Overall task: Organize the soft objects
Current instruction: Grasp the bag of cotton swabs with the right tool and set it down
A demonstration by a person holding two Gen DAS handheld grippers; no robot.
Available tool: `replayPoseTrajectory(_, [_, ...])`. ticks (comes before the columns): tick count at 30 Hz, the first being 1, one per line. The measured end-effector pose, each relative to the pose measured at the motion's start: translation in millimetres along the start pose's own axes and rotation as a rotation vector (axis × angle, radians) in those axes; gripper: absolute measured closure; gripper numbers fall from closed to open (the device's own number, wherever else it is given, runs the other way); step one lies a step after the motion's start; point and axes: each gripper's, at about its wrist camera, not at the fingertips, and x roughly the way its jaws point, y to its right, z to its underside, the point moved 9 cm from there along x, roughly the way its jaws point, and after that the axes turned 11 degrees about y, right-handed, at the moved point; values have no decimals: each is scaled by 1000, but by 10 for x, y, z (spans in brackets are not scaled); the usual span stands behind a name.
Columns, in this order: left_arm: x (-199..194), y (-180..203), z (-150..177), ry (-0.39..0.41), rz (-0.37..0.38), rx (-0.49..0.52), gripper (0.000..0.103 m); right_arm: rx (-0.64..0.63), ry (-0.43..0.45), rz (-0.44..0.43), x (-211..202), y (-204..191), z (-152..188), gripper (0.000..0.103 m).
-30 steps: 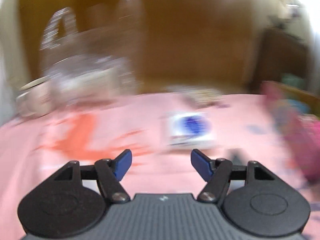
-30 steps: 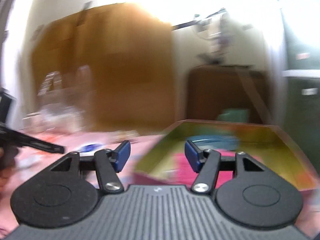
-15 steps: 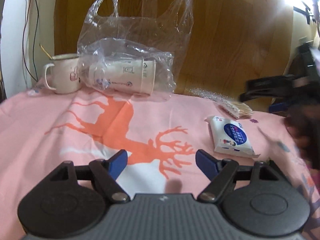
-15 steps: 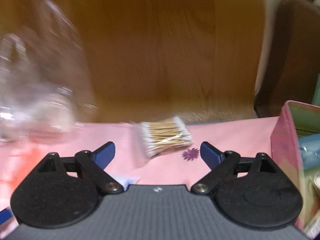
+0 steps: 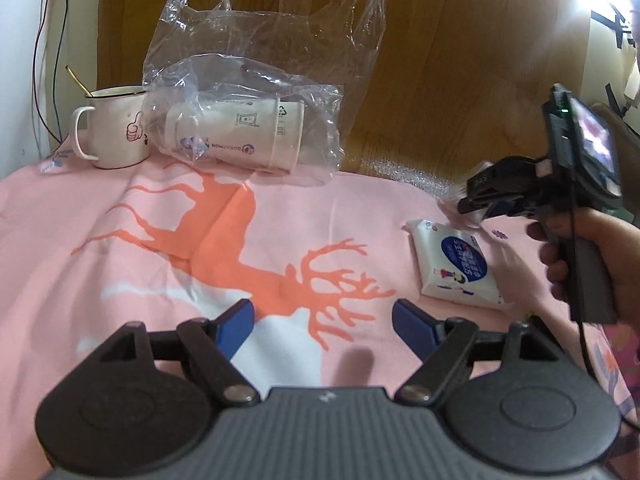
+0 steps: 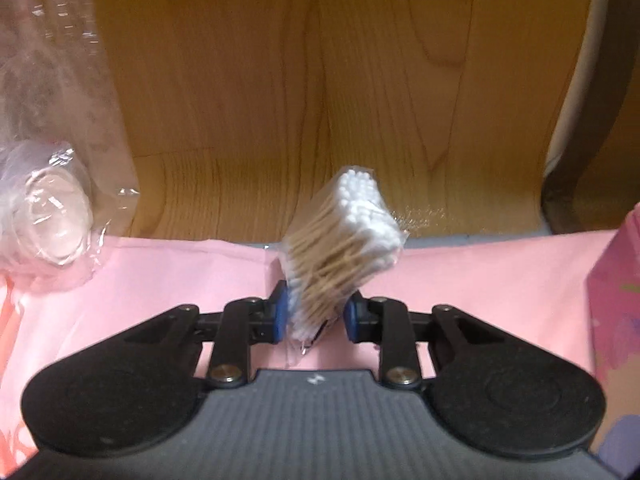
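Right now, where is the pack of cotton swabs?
In the right wrist view, the pack of cotton swabs is clamped in the right tongs, tilted above the pink cloth.

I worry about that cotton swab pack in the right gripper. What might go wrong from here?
The right gripper has just closed on only the lower end of the cotton swab pack, which sticks up tilted; it may pivot or slip out. Its thin plastic wrap may tear under the pads.

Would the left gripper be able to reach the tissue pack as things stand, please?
Probably yes: the left gripper is open and empty, and the tissue pack lies flat on the pink cloth ahead to its right, nothing between; the right gripper hovers behind it.
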Motion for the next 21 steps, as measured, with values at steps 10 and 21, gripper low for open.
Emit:
replayPoseTrajectory(10, [-39, -127, -51, 17, 41, -95, 17, 61, 73, -281, -1600, -132, 463, 72])
replayPoseTrajectory(21, [-410, 476, 123, -38, 178, 68, 18, 163, 36, -366, -3061, 32, 1889, 13])
